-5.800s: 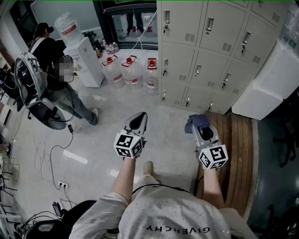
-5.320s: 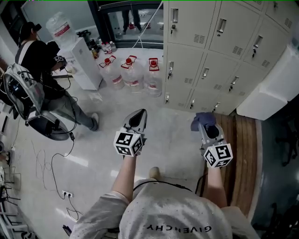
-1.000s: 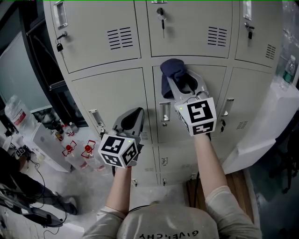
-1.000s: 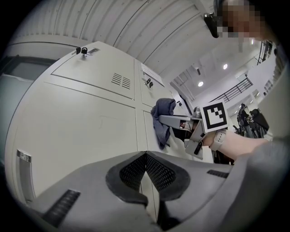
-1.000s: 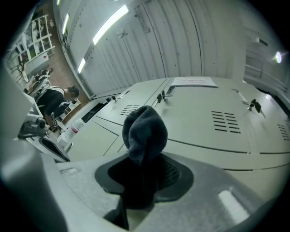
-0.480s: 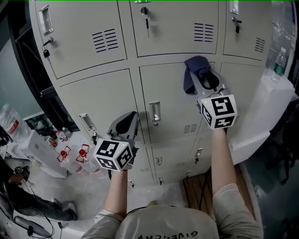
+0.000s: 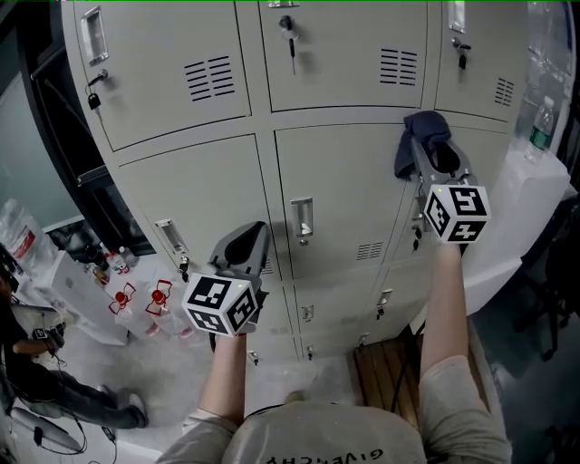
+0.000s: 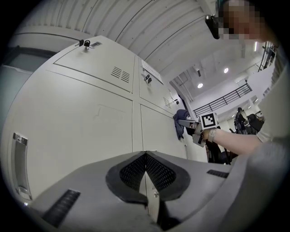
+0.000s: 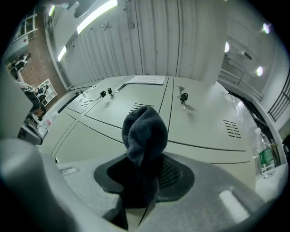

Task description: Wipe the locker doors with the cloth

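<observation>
The dark blue cloth [image 7: 408, 156] is clamped between the jaws of the right gripper [image 7: 433, 147]. A bunched wad stands out past the tips and a tail hangs below, so that fabric rather than plastic meets the metal. It is held high, at the upper edge of a locker door [image 7: 480, 163] in the second row, close to the seam with the middle door [image 7: 349, 186]. Contact itself cannot be confirmed, though the left gripper view shows the wad right at the door face. The arm is stretched up and forward, which is judged to suit a stroke across the panel.

The middle door's recessed handle [image 7: 302, 219] lies lower and to the left, well apart from the cloth.

The left gripper [image 7: 245, 246] is kept low and short of the lockers, its jaws closed together with nothing between them. It is judged to be parked out of the way, since no second tool is needed for wiping.

A key [image 7: 289, 27] is seen in the lock of the door above. Snagging the cloth on such fittings is judged the main risk.
</observation>
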Available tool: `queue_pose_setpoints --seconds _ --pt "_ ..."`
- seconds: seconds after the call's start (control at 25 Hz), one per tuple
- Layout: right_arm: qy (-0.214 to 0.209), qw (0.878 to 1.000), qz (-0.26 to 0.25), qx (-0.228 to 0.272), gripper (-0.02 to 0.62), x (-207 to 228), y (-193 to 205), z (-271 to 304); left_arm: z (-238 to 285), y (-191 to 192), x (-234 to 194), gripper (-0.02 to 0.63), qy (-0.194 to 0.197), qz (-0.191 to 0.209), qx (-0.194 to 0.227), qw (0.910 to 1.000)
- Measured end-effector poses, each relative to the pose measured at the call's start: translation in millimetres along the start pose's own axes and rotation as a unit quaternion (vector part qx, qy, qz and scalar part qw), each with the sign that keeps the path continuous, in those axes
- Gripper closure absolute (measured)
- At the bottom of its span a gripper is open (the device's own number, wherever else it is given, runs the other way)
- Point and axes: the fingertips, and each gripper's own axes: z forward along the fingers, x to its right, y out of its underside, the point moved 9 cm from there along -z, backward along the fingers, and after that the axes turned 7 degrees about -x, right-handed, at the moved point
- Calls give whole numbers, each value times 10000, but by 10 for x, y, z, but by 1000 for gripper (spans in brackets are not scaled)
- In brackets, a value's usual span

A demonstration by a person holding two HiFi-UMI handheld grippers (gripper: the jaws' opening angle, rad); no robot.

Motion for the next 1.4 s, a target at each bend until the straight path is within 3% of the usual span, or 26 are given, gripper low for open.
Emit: queue_pose_setpoints --seconds 0.12,0.32,0.52,0.72,0.88,1.4 --pt "51 9993 184 322 469 -118 -25 -114 -19 53 -12 607 -22 -32 -65 10000" --pt "-912 9937 92 643 469 -1011 -95 -38 -20 100 -39 607 -64 -93 -116 9999" --pt "-1708 9826 -350 644 468 -1859 -117 148 -76 103 -86 607 -180 -76 -105 9998" --pt "-1794 9765 -923 757 468 -2275 -152 261 -155 106 -162 607 -347 -72 -86 9993" --pt "-1631 9767 -1192 727 468 -2242 -99 258 -173 129 -202 607 -429 -80 -92 9990" --pt "-936 9897 -1048 266 462 -1354 172 83 28 191 -76 607 -154 -136 -145 9997"
